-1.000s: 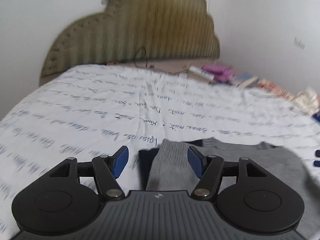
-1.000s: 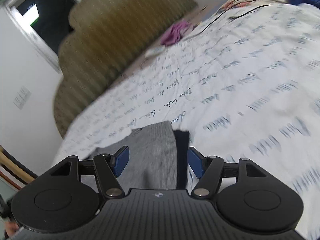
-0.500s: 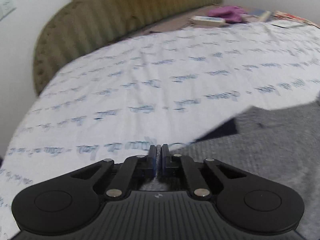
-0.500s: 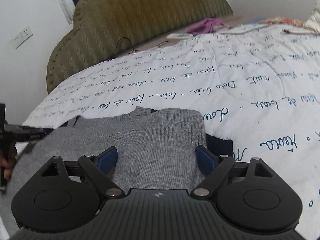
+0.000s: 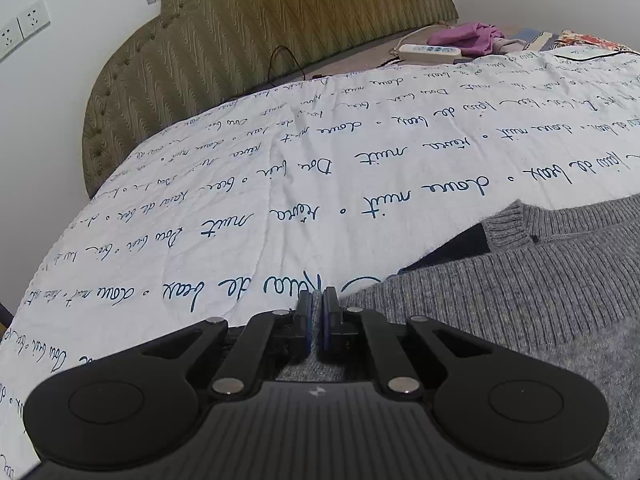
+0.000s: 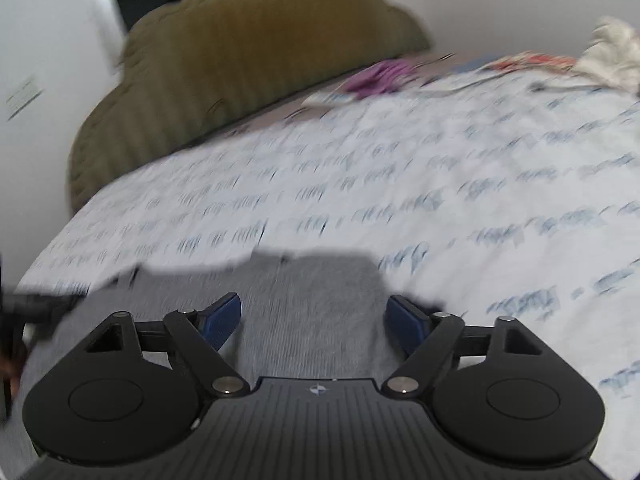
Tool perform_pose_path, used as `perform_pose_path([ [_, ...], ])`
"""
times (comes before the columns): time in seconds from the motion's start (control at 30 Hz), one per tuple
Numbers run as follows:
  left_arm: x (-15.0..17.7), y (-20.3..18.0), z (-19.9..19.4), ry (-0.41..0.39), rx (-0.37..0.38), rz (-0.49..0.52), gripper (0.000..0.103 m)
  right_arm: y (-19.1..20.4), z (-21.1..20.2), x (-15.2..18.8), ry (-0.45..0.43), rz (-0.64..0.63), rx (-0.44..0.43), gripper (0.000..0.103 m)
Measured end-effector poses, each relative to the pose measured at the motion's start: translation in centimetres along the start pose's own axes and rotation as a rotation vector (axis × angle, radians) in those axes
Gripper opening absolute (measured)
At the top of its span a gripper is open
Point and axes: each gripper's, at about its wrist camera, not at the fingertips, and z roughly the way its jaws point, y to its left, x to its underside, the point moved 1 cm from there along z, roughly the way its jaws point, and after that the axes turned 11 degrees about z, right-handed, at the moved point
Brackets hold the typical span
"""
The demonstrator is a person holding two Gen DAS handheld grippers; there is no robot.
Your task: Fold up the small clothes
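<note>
A grey knitted sweater [image 5: 520, 292] is shown spread on a white quilt [image 5: 280, 184] printed with blue handwriting, before an olive padded headboard [image 5: 260, 40]. The left gripper [image 5: 318, 320] is seen at the sweater's left edge with its 2 blue pads brought together; grey knit is visible directly below them, though a pinched fold between the pads cannot be confirmed. In the blurred right wrist view, the right gripper [image 6: 314, 320] is held above the sweater [image 6: 312, 300] with its jaws spread wide and nothing gripped, the garment's right edge lying just beside the right-hand pad.
</note>
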Motion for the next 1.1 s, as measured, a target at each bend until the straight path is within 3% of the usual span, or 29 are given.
perform_pose_path([
  [0.13,0.1,0.1,0.0,-0.006,0.004,-0.007,0.005,3.1,0.6,-0.4,0.002,-0.141,-0.022,0.091],
  [0.23,0.3,0.4,0.0,-0.015,0.020,-0.017,0.005,3.5,3.1,0.8,0.072,-0.233,0.055,0.091],
  [0.27,0.4,0.5,0.0,-0.021,0.027,-0.020,0.005,2.8,4.2,1.4,0.109,-0.244,0.107,0.092],
  [0.3,0.5,0.7,0.1,-0.028,0.033,-0.021,0.005,1.7,4.7,2.1,0.108,-0.255,0.114,0.101],
  [0.4,0.5,1.6,0.8,-0.037,0.056,-0.064,0.005,-0.3,4.4,1.6,0.099,-0.156,0.058,0.100],
  [0.57,0.8,2.7,0.4,-0.061,0.090,-0.124,0.007,0.7,5.1,2.0,0.096,-0.212,0.097,0.101],
  [0.7,3.2,6.7,-4.9,-0.138,0.024,-0.340,0.015,0.2,4.0,2.3,0.071,-0.178,0.079,0.100],
  [0.77,5.8,9.8,-9.2,-0.192,0.046,-0.504,0.021,-0.3,3.5,2.3,0.060,-0.152,0.059,0.100],
  [0.83,9.1,11.9,-13.0,-0.220,0.119,-0.674,0.032,-0.4,3.4,2.2,0.060,-0.136,0.048,0.101],
  [0.9,12.8,12.7,-16.0,-0.223,0.213,-0.822,0.058,-0.4,3.5,2.2,0.062,-0.138,0.048,0.101],
  [0.97,16.4,12.0,-18.0,-0.178,0.268,-0.942,0.071,-0.3,3.5,2.3,0.060,-0.141,0.050,0.101],
  [1.03,19.3,10.6,-18.7,-0.112,0.330,-1.038,0.071,-0.3,3.5,2.3,0.058,-0.137,0.047,0.101],
  [1.1,21.2,9.0,-17.9,-0.032,0.440,-1.136,0.071,-0.4,3.4,2.3,0.056,-0.132,0.044,0.101],
])
